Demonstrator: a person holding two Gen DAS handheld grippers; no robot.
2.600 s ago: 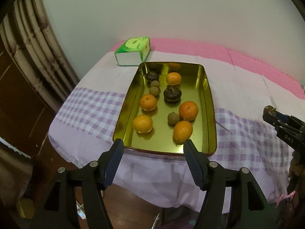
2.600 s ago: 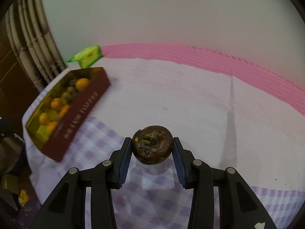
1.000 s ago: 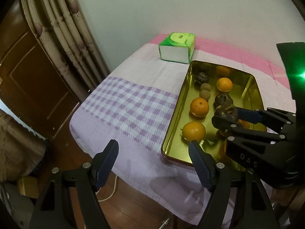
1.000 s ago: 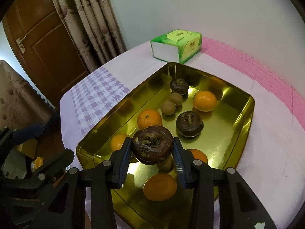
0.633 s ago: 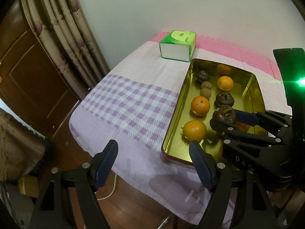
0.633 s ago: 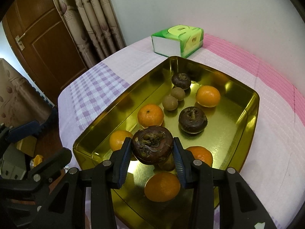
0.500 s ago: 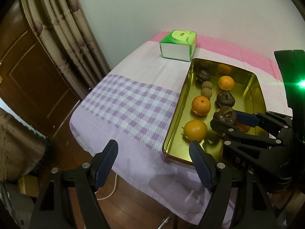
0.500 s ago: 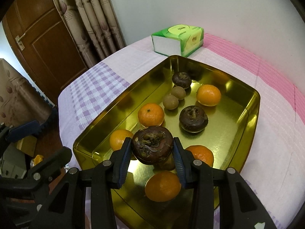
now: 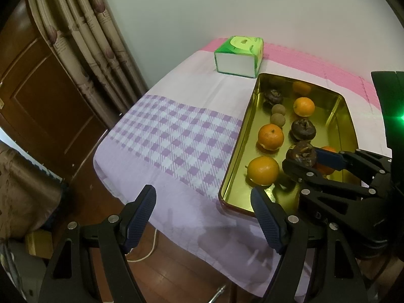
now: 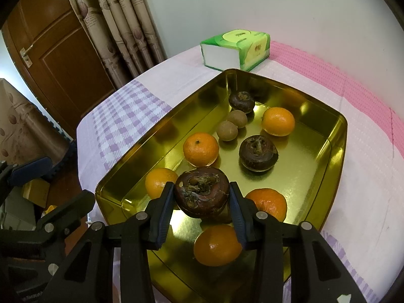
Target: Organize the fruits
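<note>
Carrying a dark brown fruit above the near end of the gold tray, the right tongs have it pinched between both blue pads, and it hangs clear of the tray floor rather than resting on it. Under and around it lie the fruit already gathered: an orange just below the tongs, another orange to its right, two more on the left side, two other dark fruits further in, and a pair of small tan round fruits touching each other near the far end. The step in hand looks like the drop-off of this piece into the tray.

What comes next is, I judge, a short lowering into a bare patch of gold floor, most likely the open stretch on the right side beside the matching dark fruit, then a release gentle enough that it does not roll against the oranges.

The left tongs stand wide and empty off the near edge of the bench, well apart from the tray. A green tissue box sits beyond the tray's far end.
</note>
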